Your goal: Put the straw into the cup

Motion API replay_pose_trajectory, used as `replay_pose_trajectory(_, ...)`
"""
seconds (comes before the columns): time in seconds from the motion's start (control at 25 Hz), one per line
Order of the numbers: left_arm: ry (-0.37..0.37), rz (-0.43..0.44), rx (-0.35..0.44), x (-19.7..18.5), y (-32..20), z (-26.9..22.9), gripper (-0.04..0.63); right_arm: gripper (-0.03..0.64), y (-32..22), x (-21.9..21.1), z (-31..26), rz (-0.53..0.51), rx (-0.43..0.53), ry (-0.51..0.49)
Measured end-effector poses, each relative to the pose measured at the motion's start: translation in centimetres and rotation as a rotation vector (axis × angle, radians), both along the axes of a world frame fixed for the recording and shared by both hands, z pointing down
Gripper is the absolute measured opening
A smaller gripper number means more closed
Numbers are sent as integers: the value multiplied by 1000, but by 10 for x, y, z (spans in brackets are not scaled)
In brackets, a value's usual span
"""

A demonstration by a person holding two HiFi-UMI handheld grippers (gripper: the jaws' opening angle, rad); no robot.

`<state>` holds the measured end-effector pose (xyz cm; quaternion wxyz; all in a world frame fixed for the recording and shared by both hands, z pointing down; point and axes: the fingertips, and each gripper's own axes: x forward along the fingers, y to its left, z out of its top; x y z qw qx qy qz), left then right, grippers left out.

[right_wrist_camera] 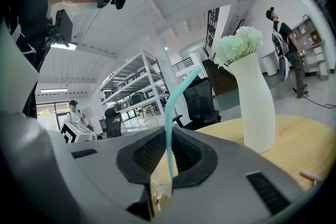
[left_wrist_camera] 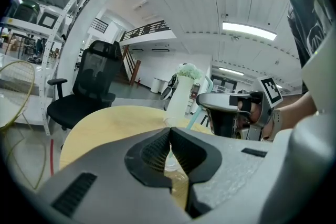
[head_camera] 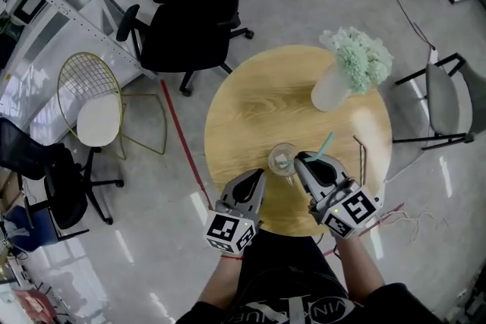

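A clear glass cup (head_camera: 282,159) stands on the round wooden table (head_camera: 258,102), near its front edge. My right gripper (head_camera: 302,158) is shut on a teal straw (head_camera: 326,143), just right of the cup. In the right gripper view the straw (right_wrist_camera: 176,92) rises out of the closed jaws of the right gripper (right_wrist_camera: 167,130). Its lower end is close to the cup's rim; I cannot tell whether it is inside. My left gripper (head_camera: 262,173) is shut with nothing in it, just left of the cup. In the left gripper view the cup (left_wrist_camera: 169,122) shows past the left gripper (left_wrist_camera: 169,129).
A white vase (head_camera: 331,89) with pale green flowers stands at the table's far right. A thin stick (head_camera: 363,157) lies near the right edge. Around the table stand a black office chair (head_camera: 190,19), a gold wire chair (head_camera: 95,99) and a grey chair (head_camera: 448,102).
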<state>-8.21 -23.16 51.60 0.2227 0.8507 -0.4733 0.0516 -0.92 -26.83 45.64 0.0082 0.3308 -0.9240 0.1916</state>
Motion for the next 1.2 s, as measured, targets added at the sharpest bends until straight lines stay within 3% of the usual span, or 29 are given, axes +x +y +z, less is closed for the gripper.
replay_pose_trajectory(0.72, -24, 52, -15, 7, -4, 21, 12, 29, 0, -16, 14, -27, -14, -9)
replay_pose_trajectory(1.04, -28, 62, -12, 8, -6, 20, 12, 30, 0, -12, 22, -34, 26, 99)
replay_pose_trajectory(1.2, -29, 65, -9, 7, -6, 19, 12, 31, -4, -11, 17, -17, 36, 73)
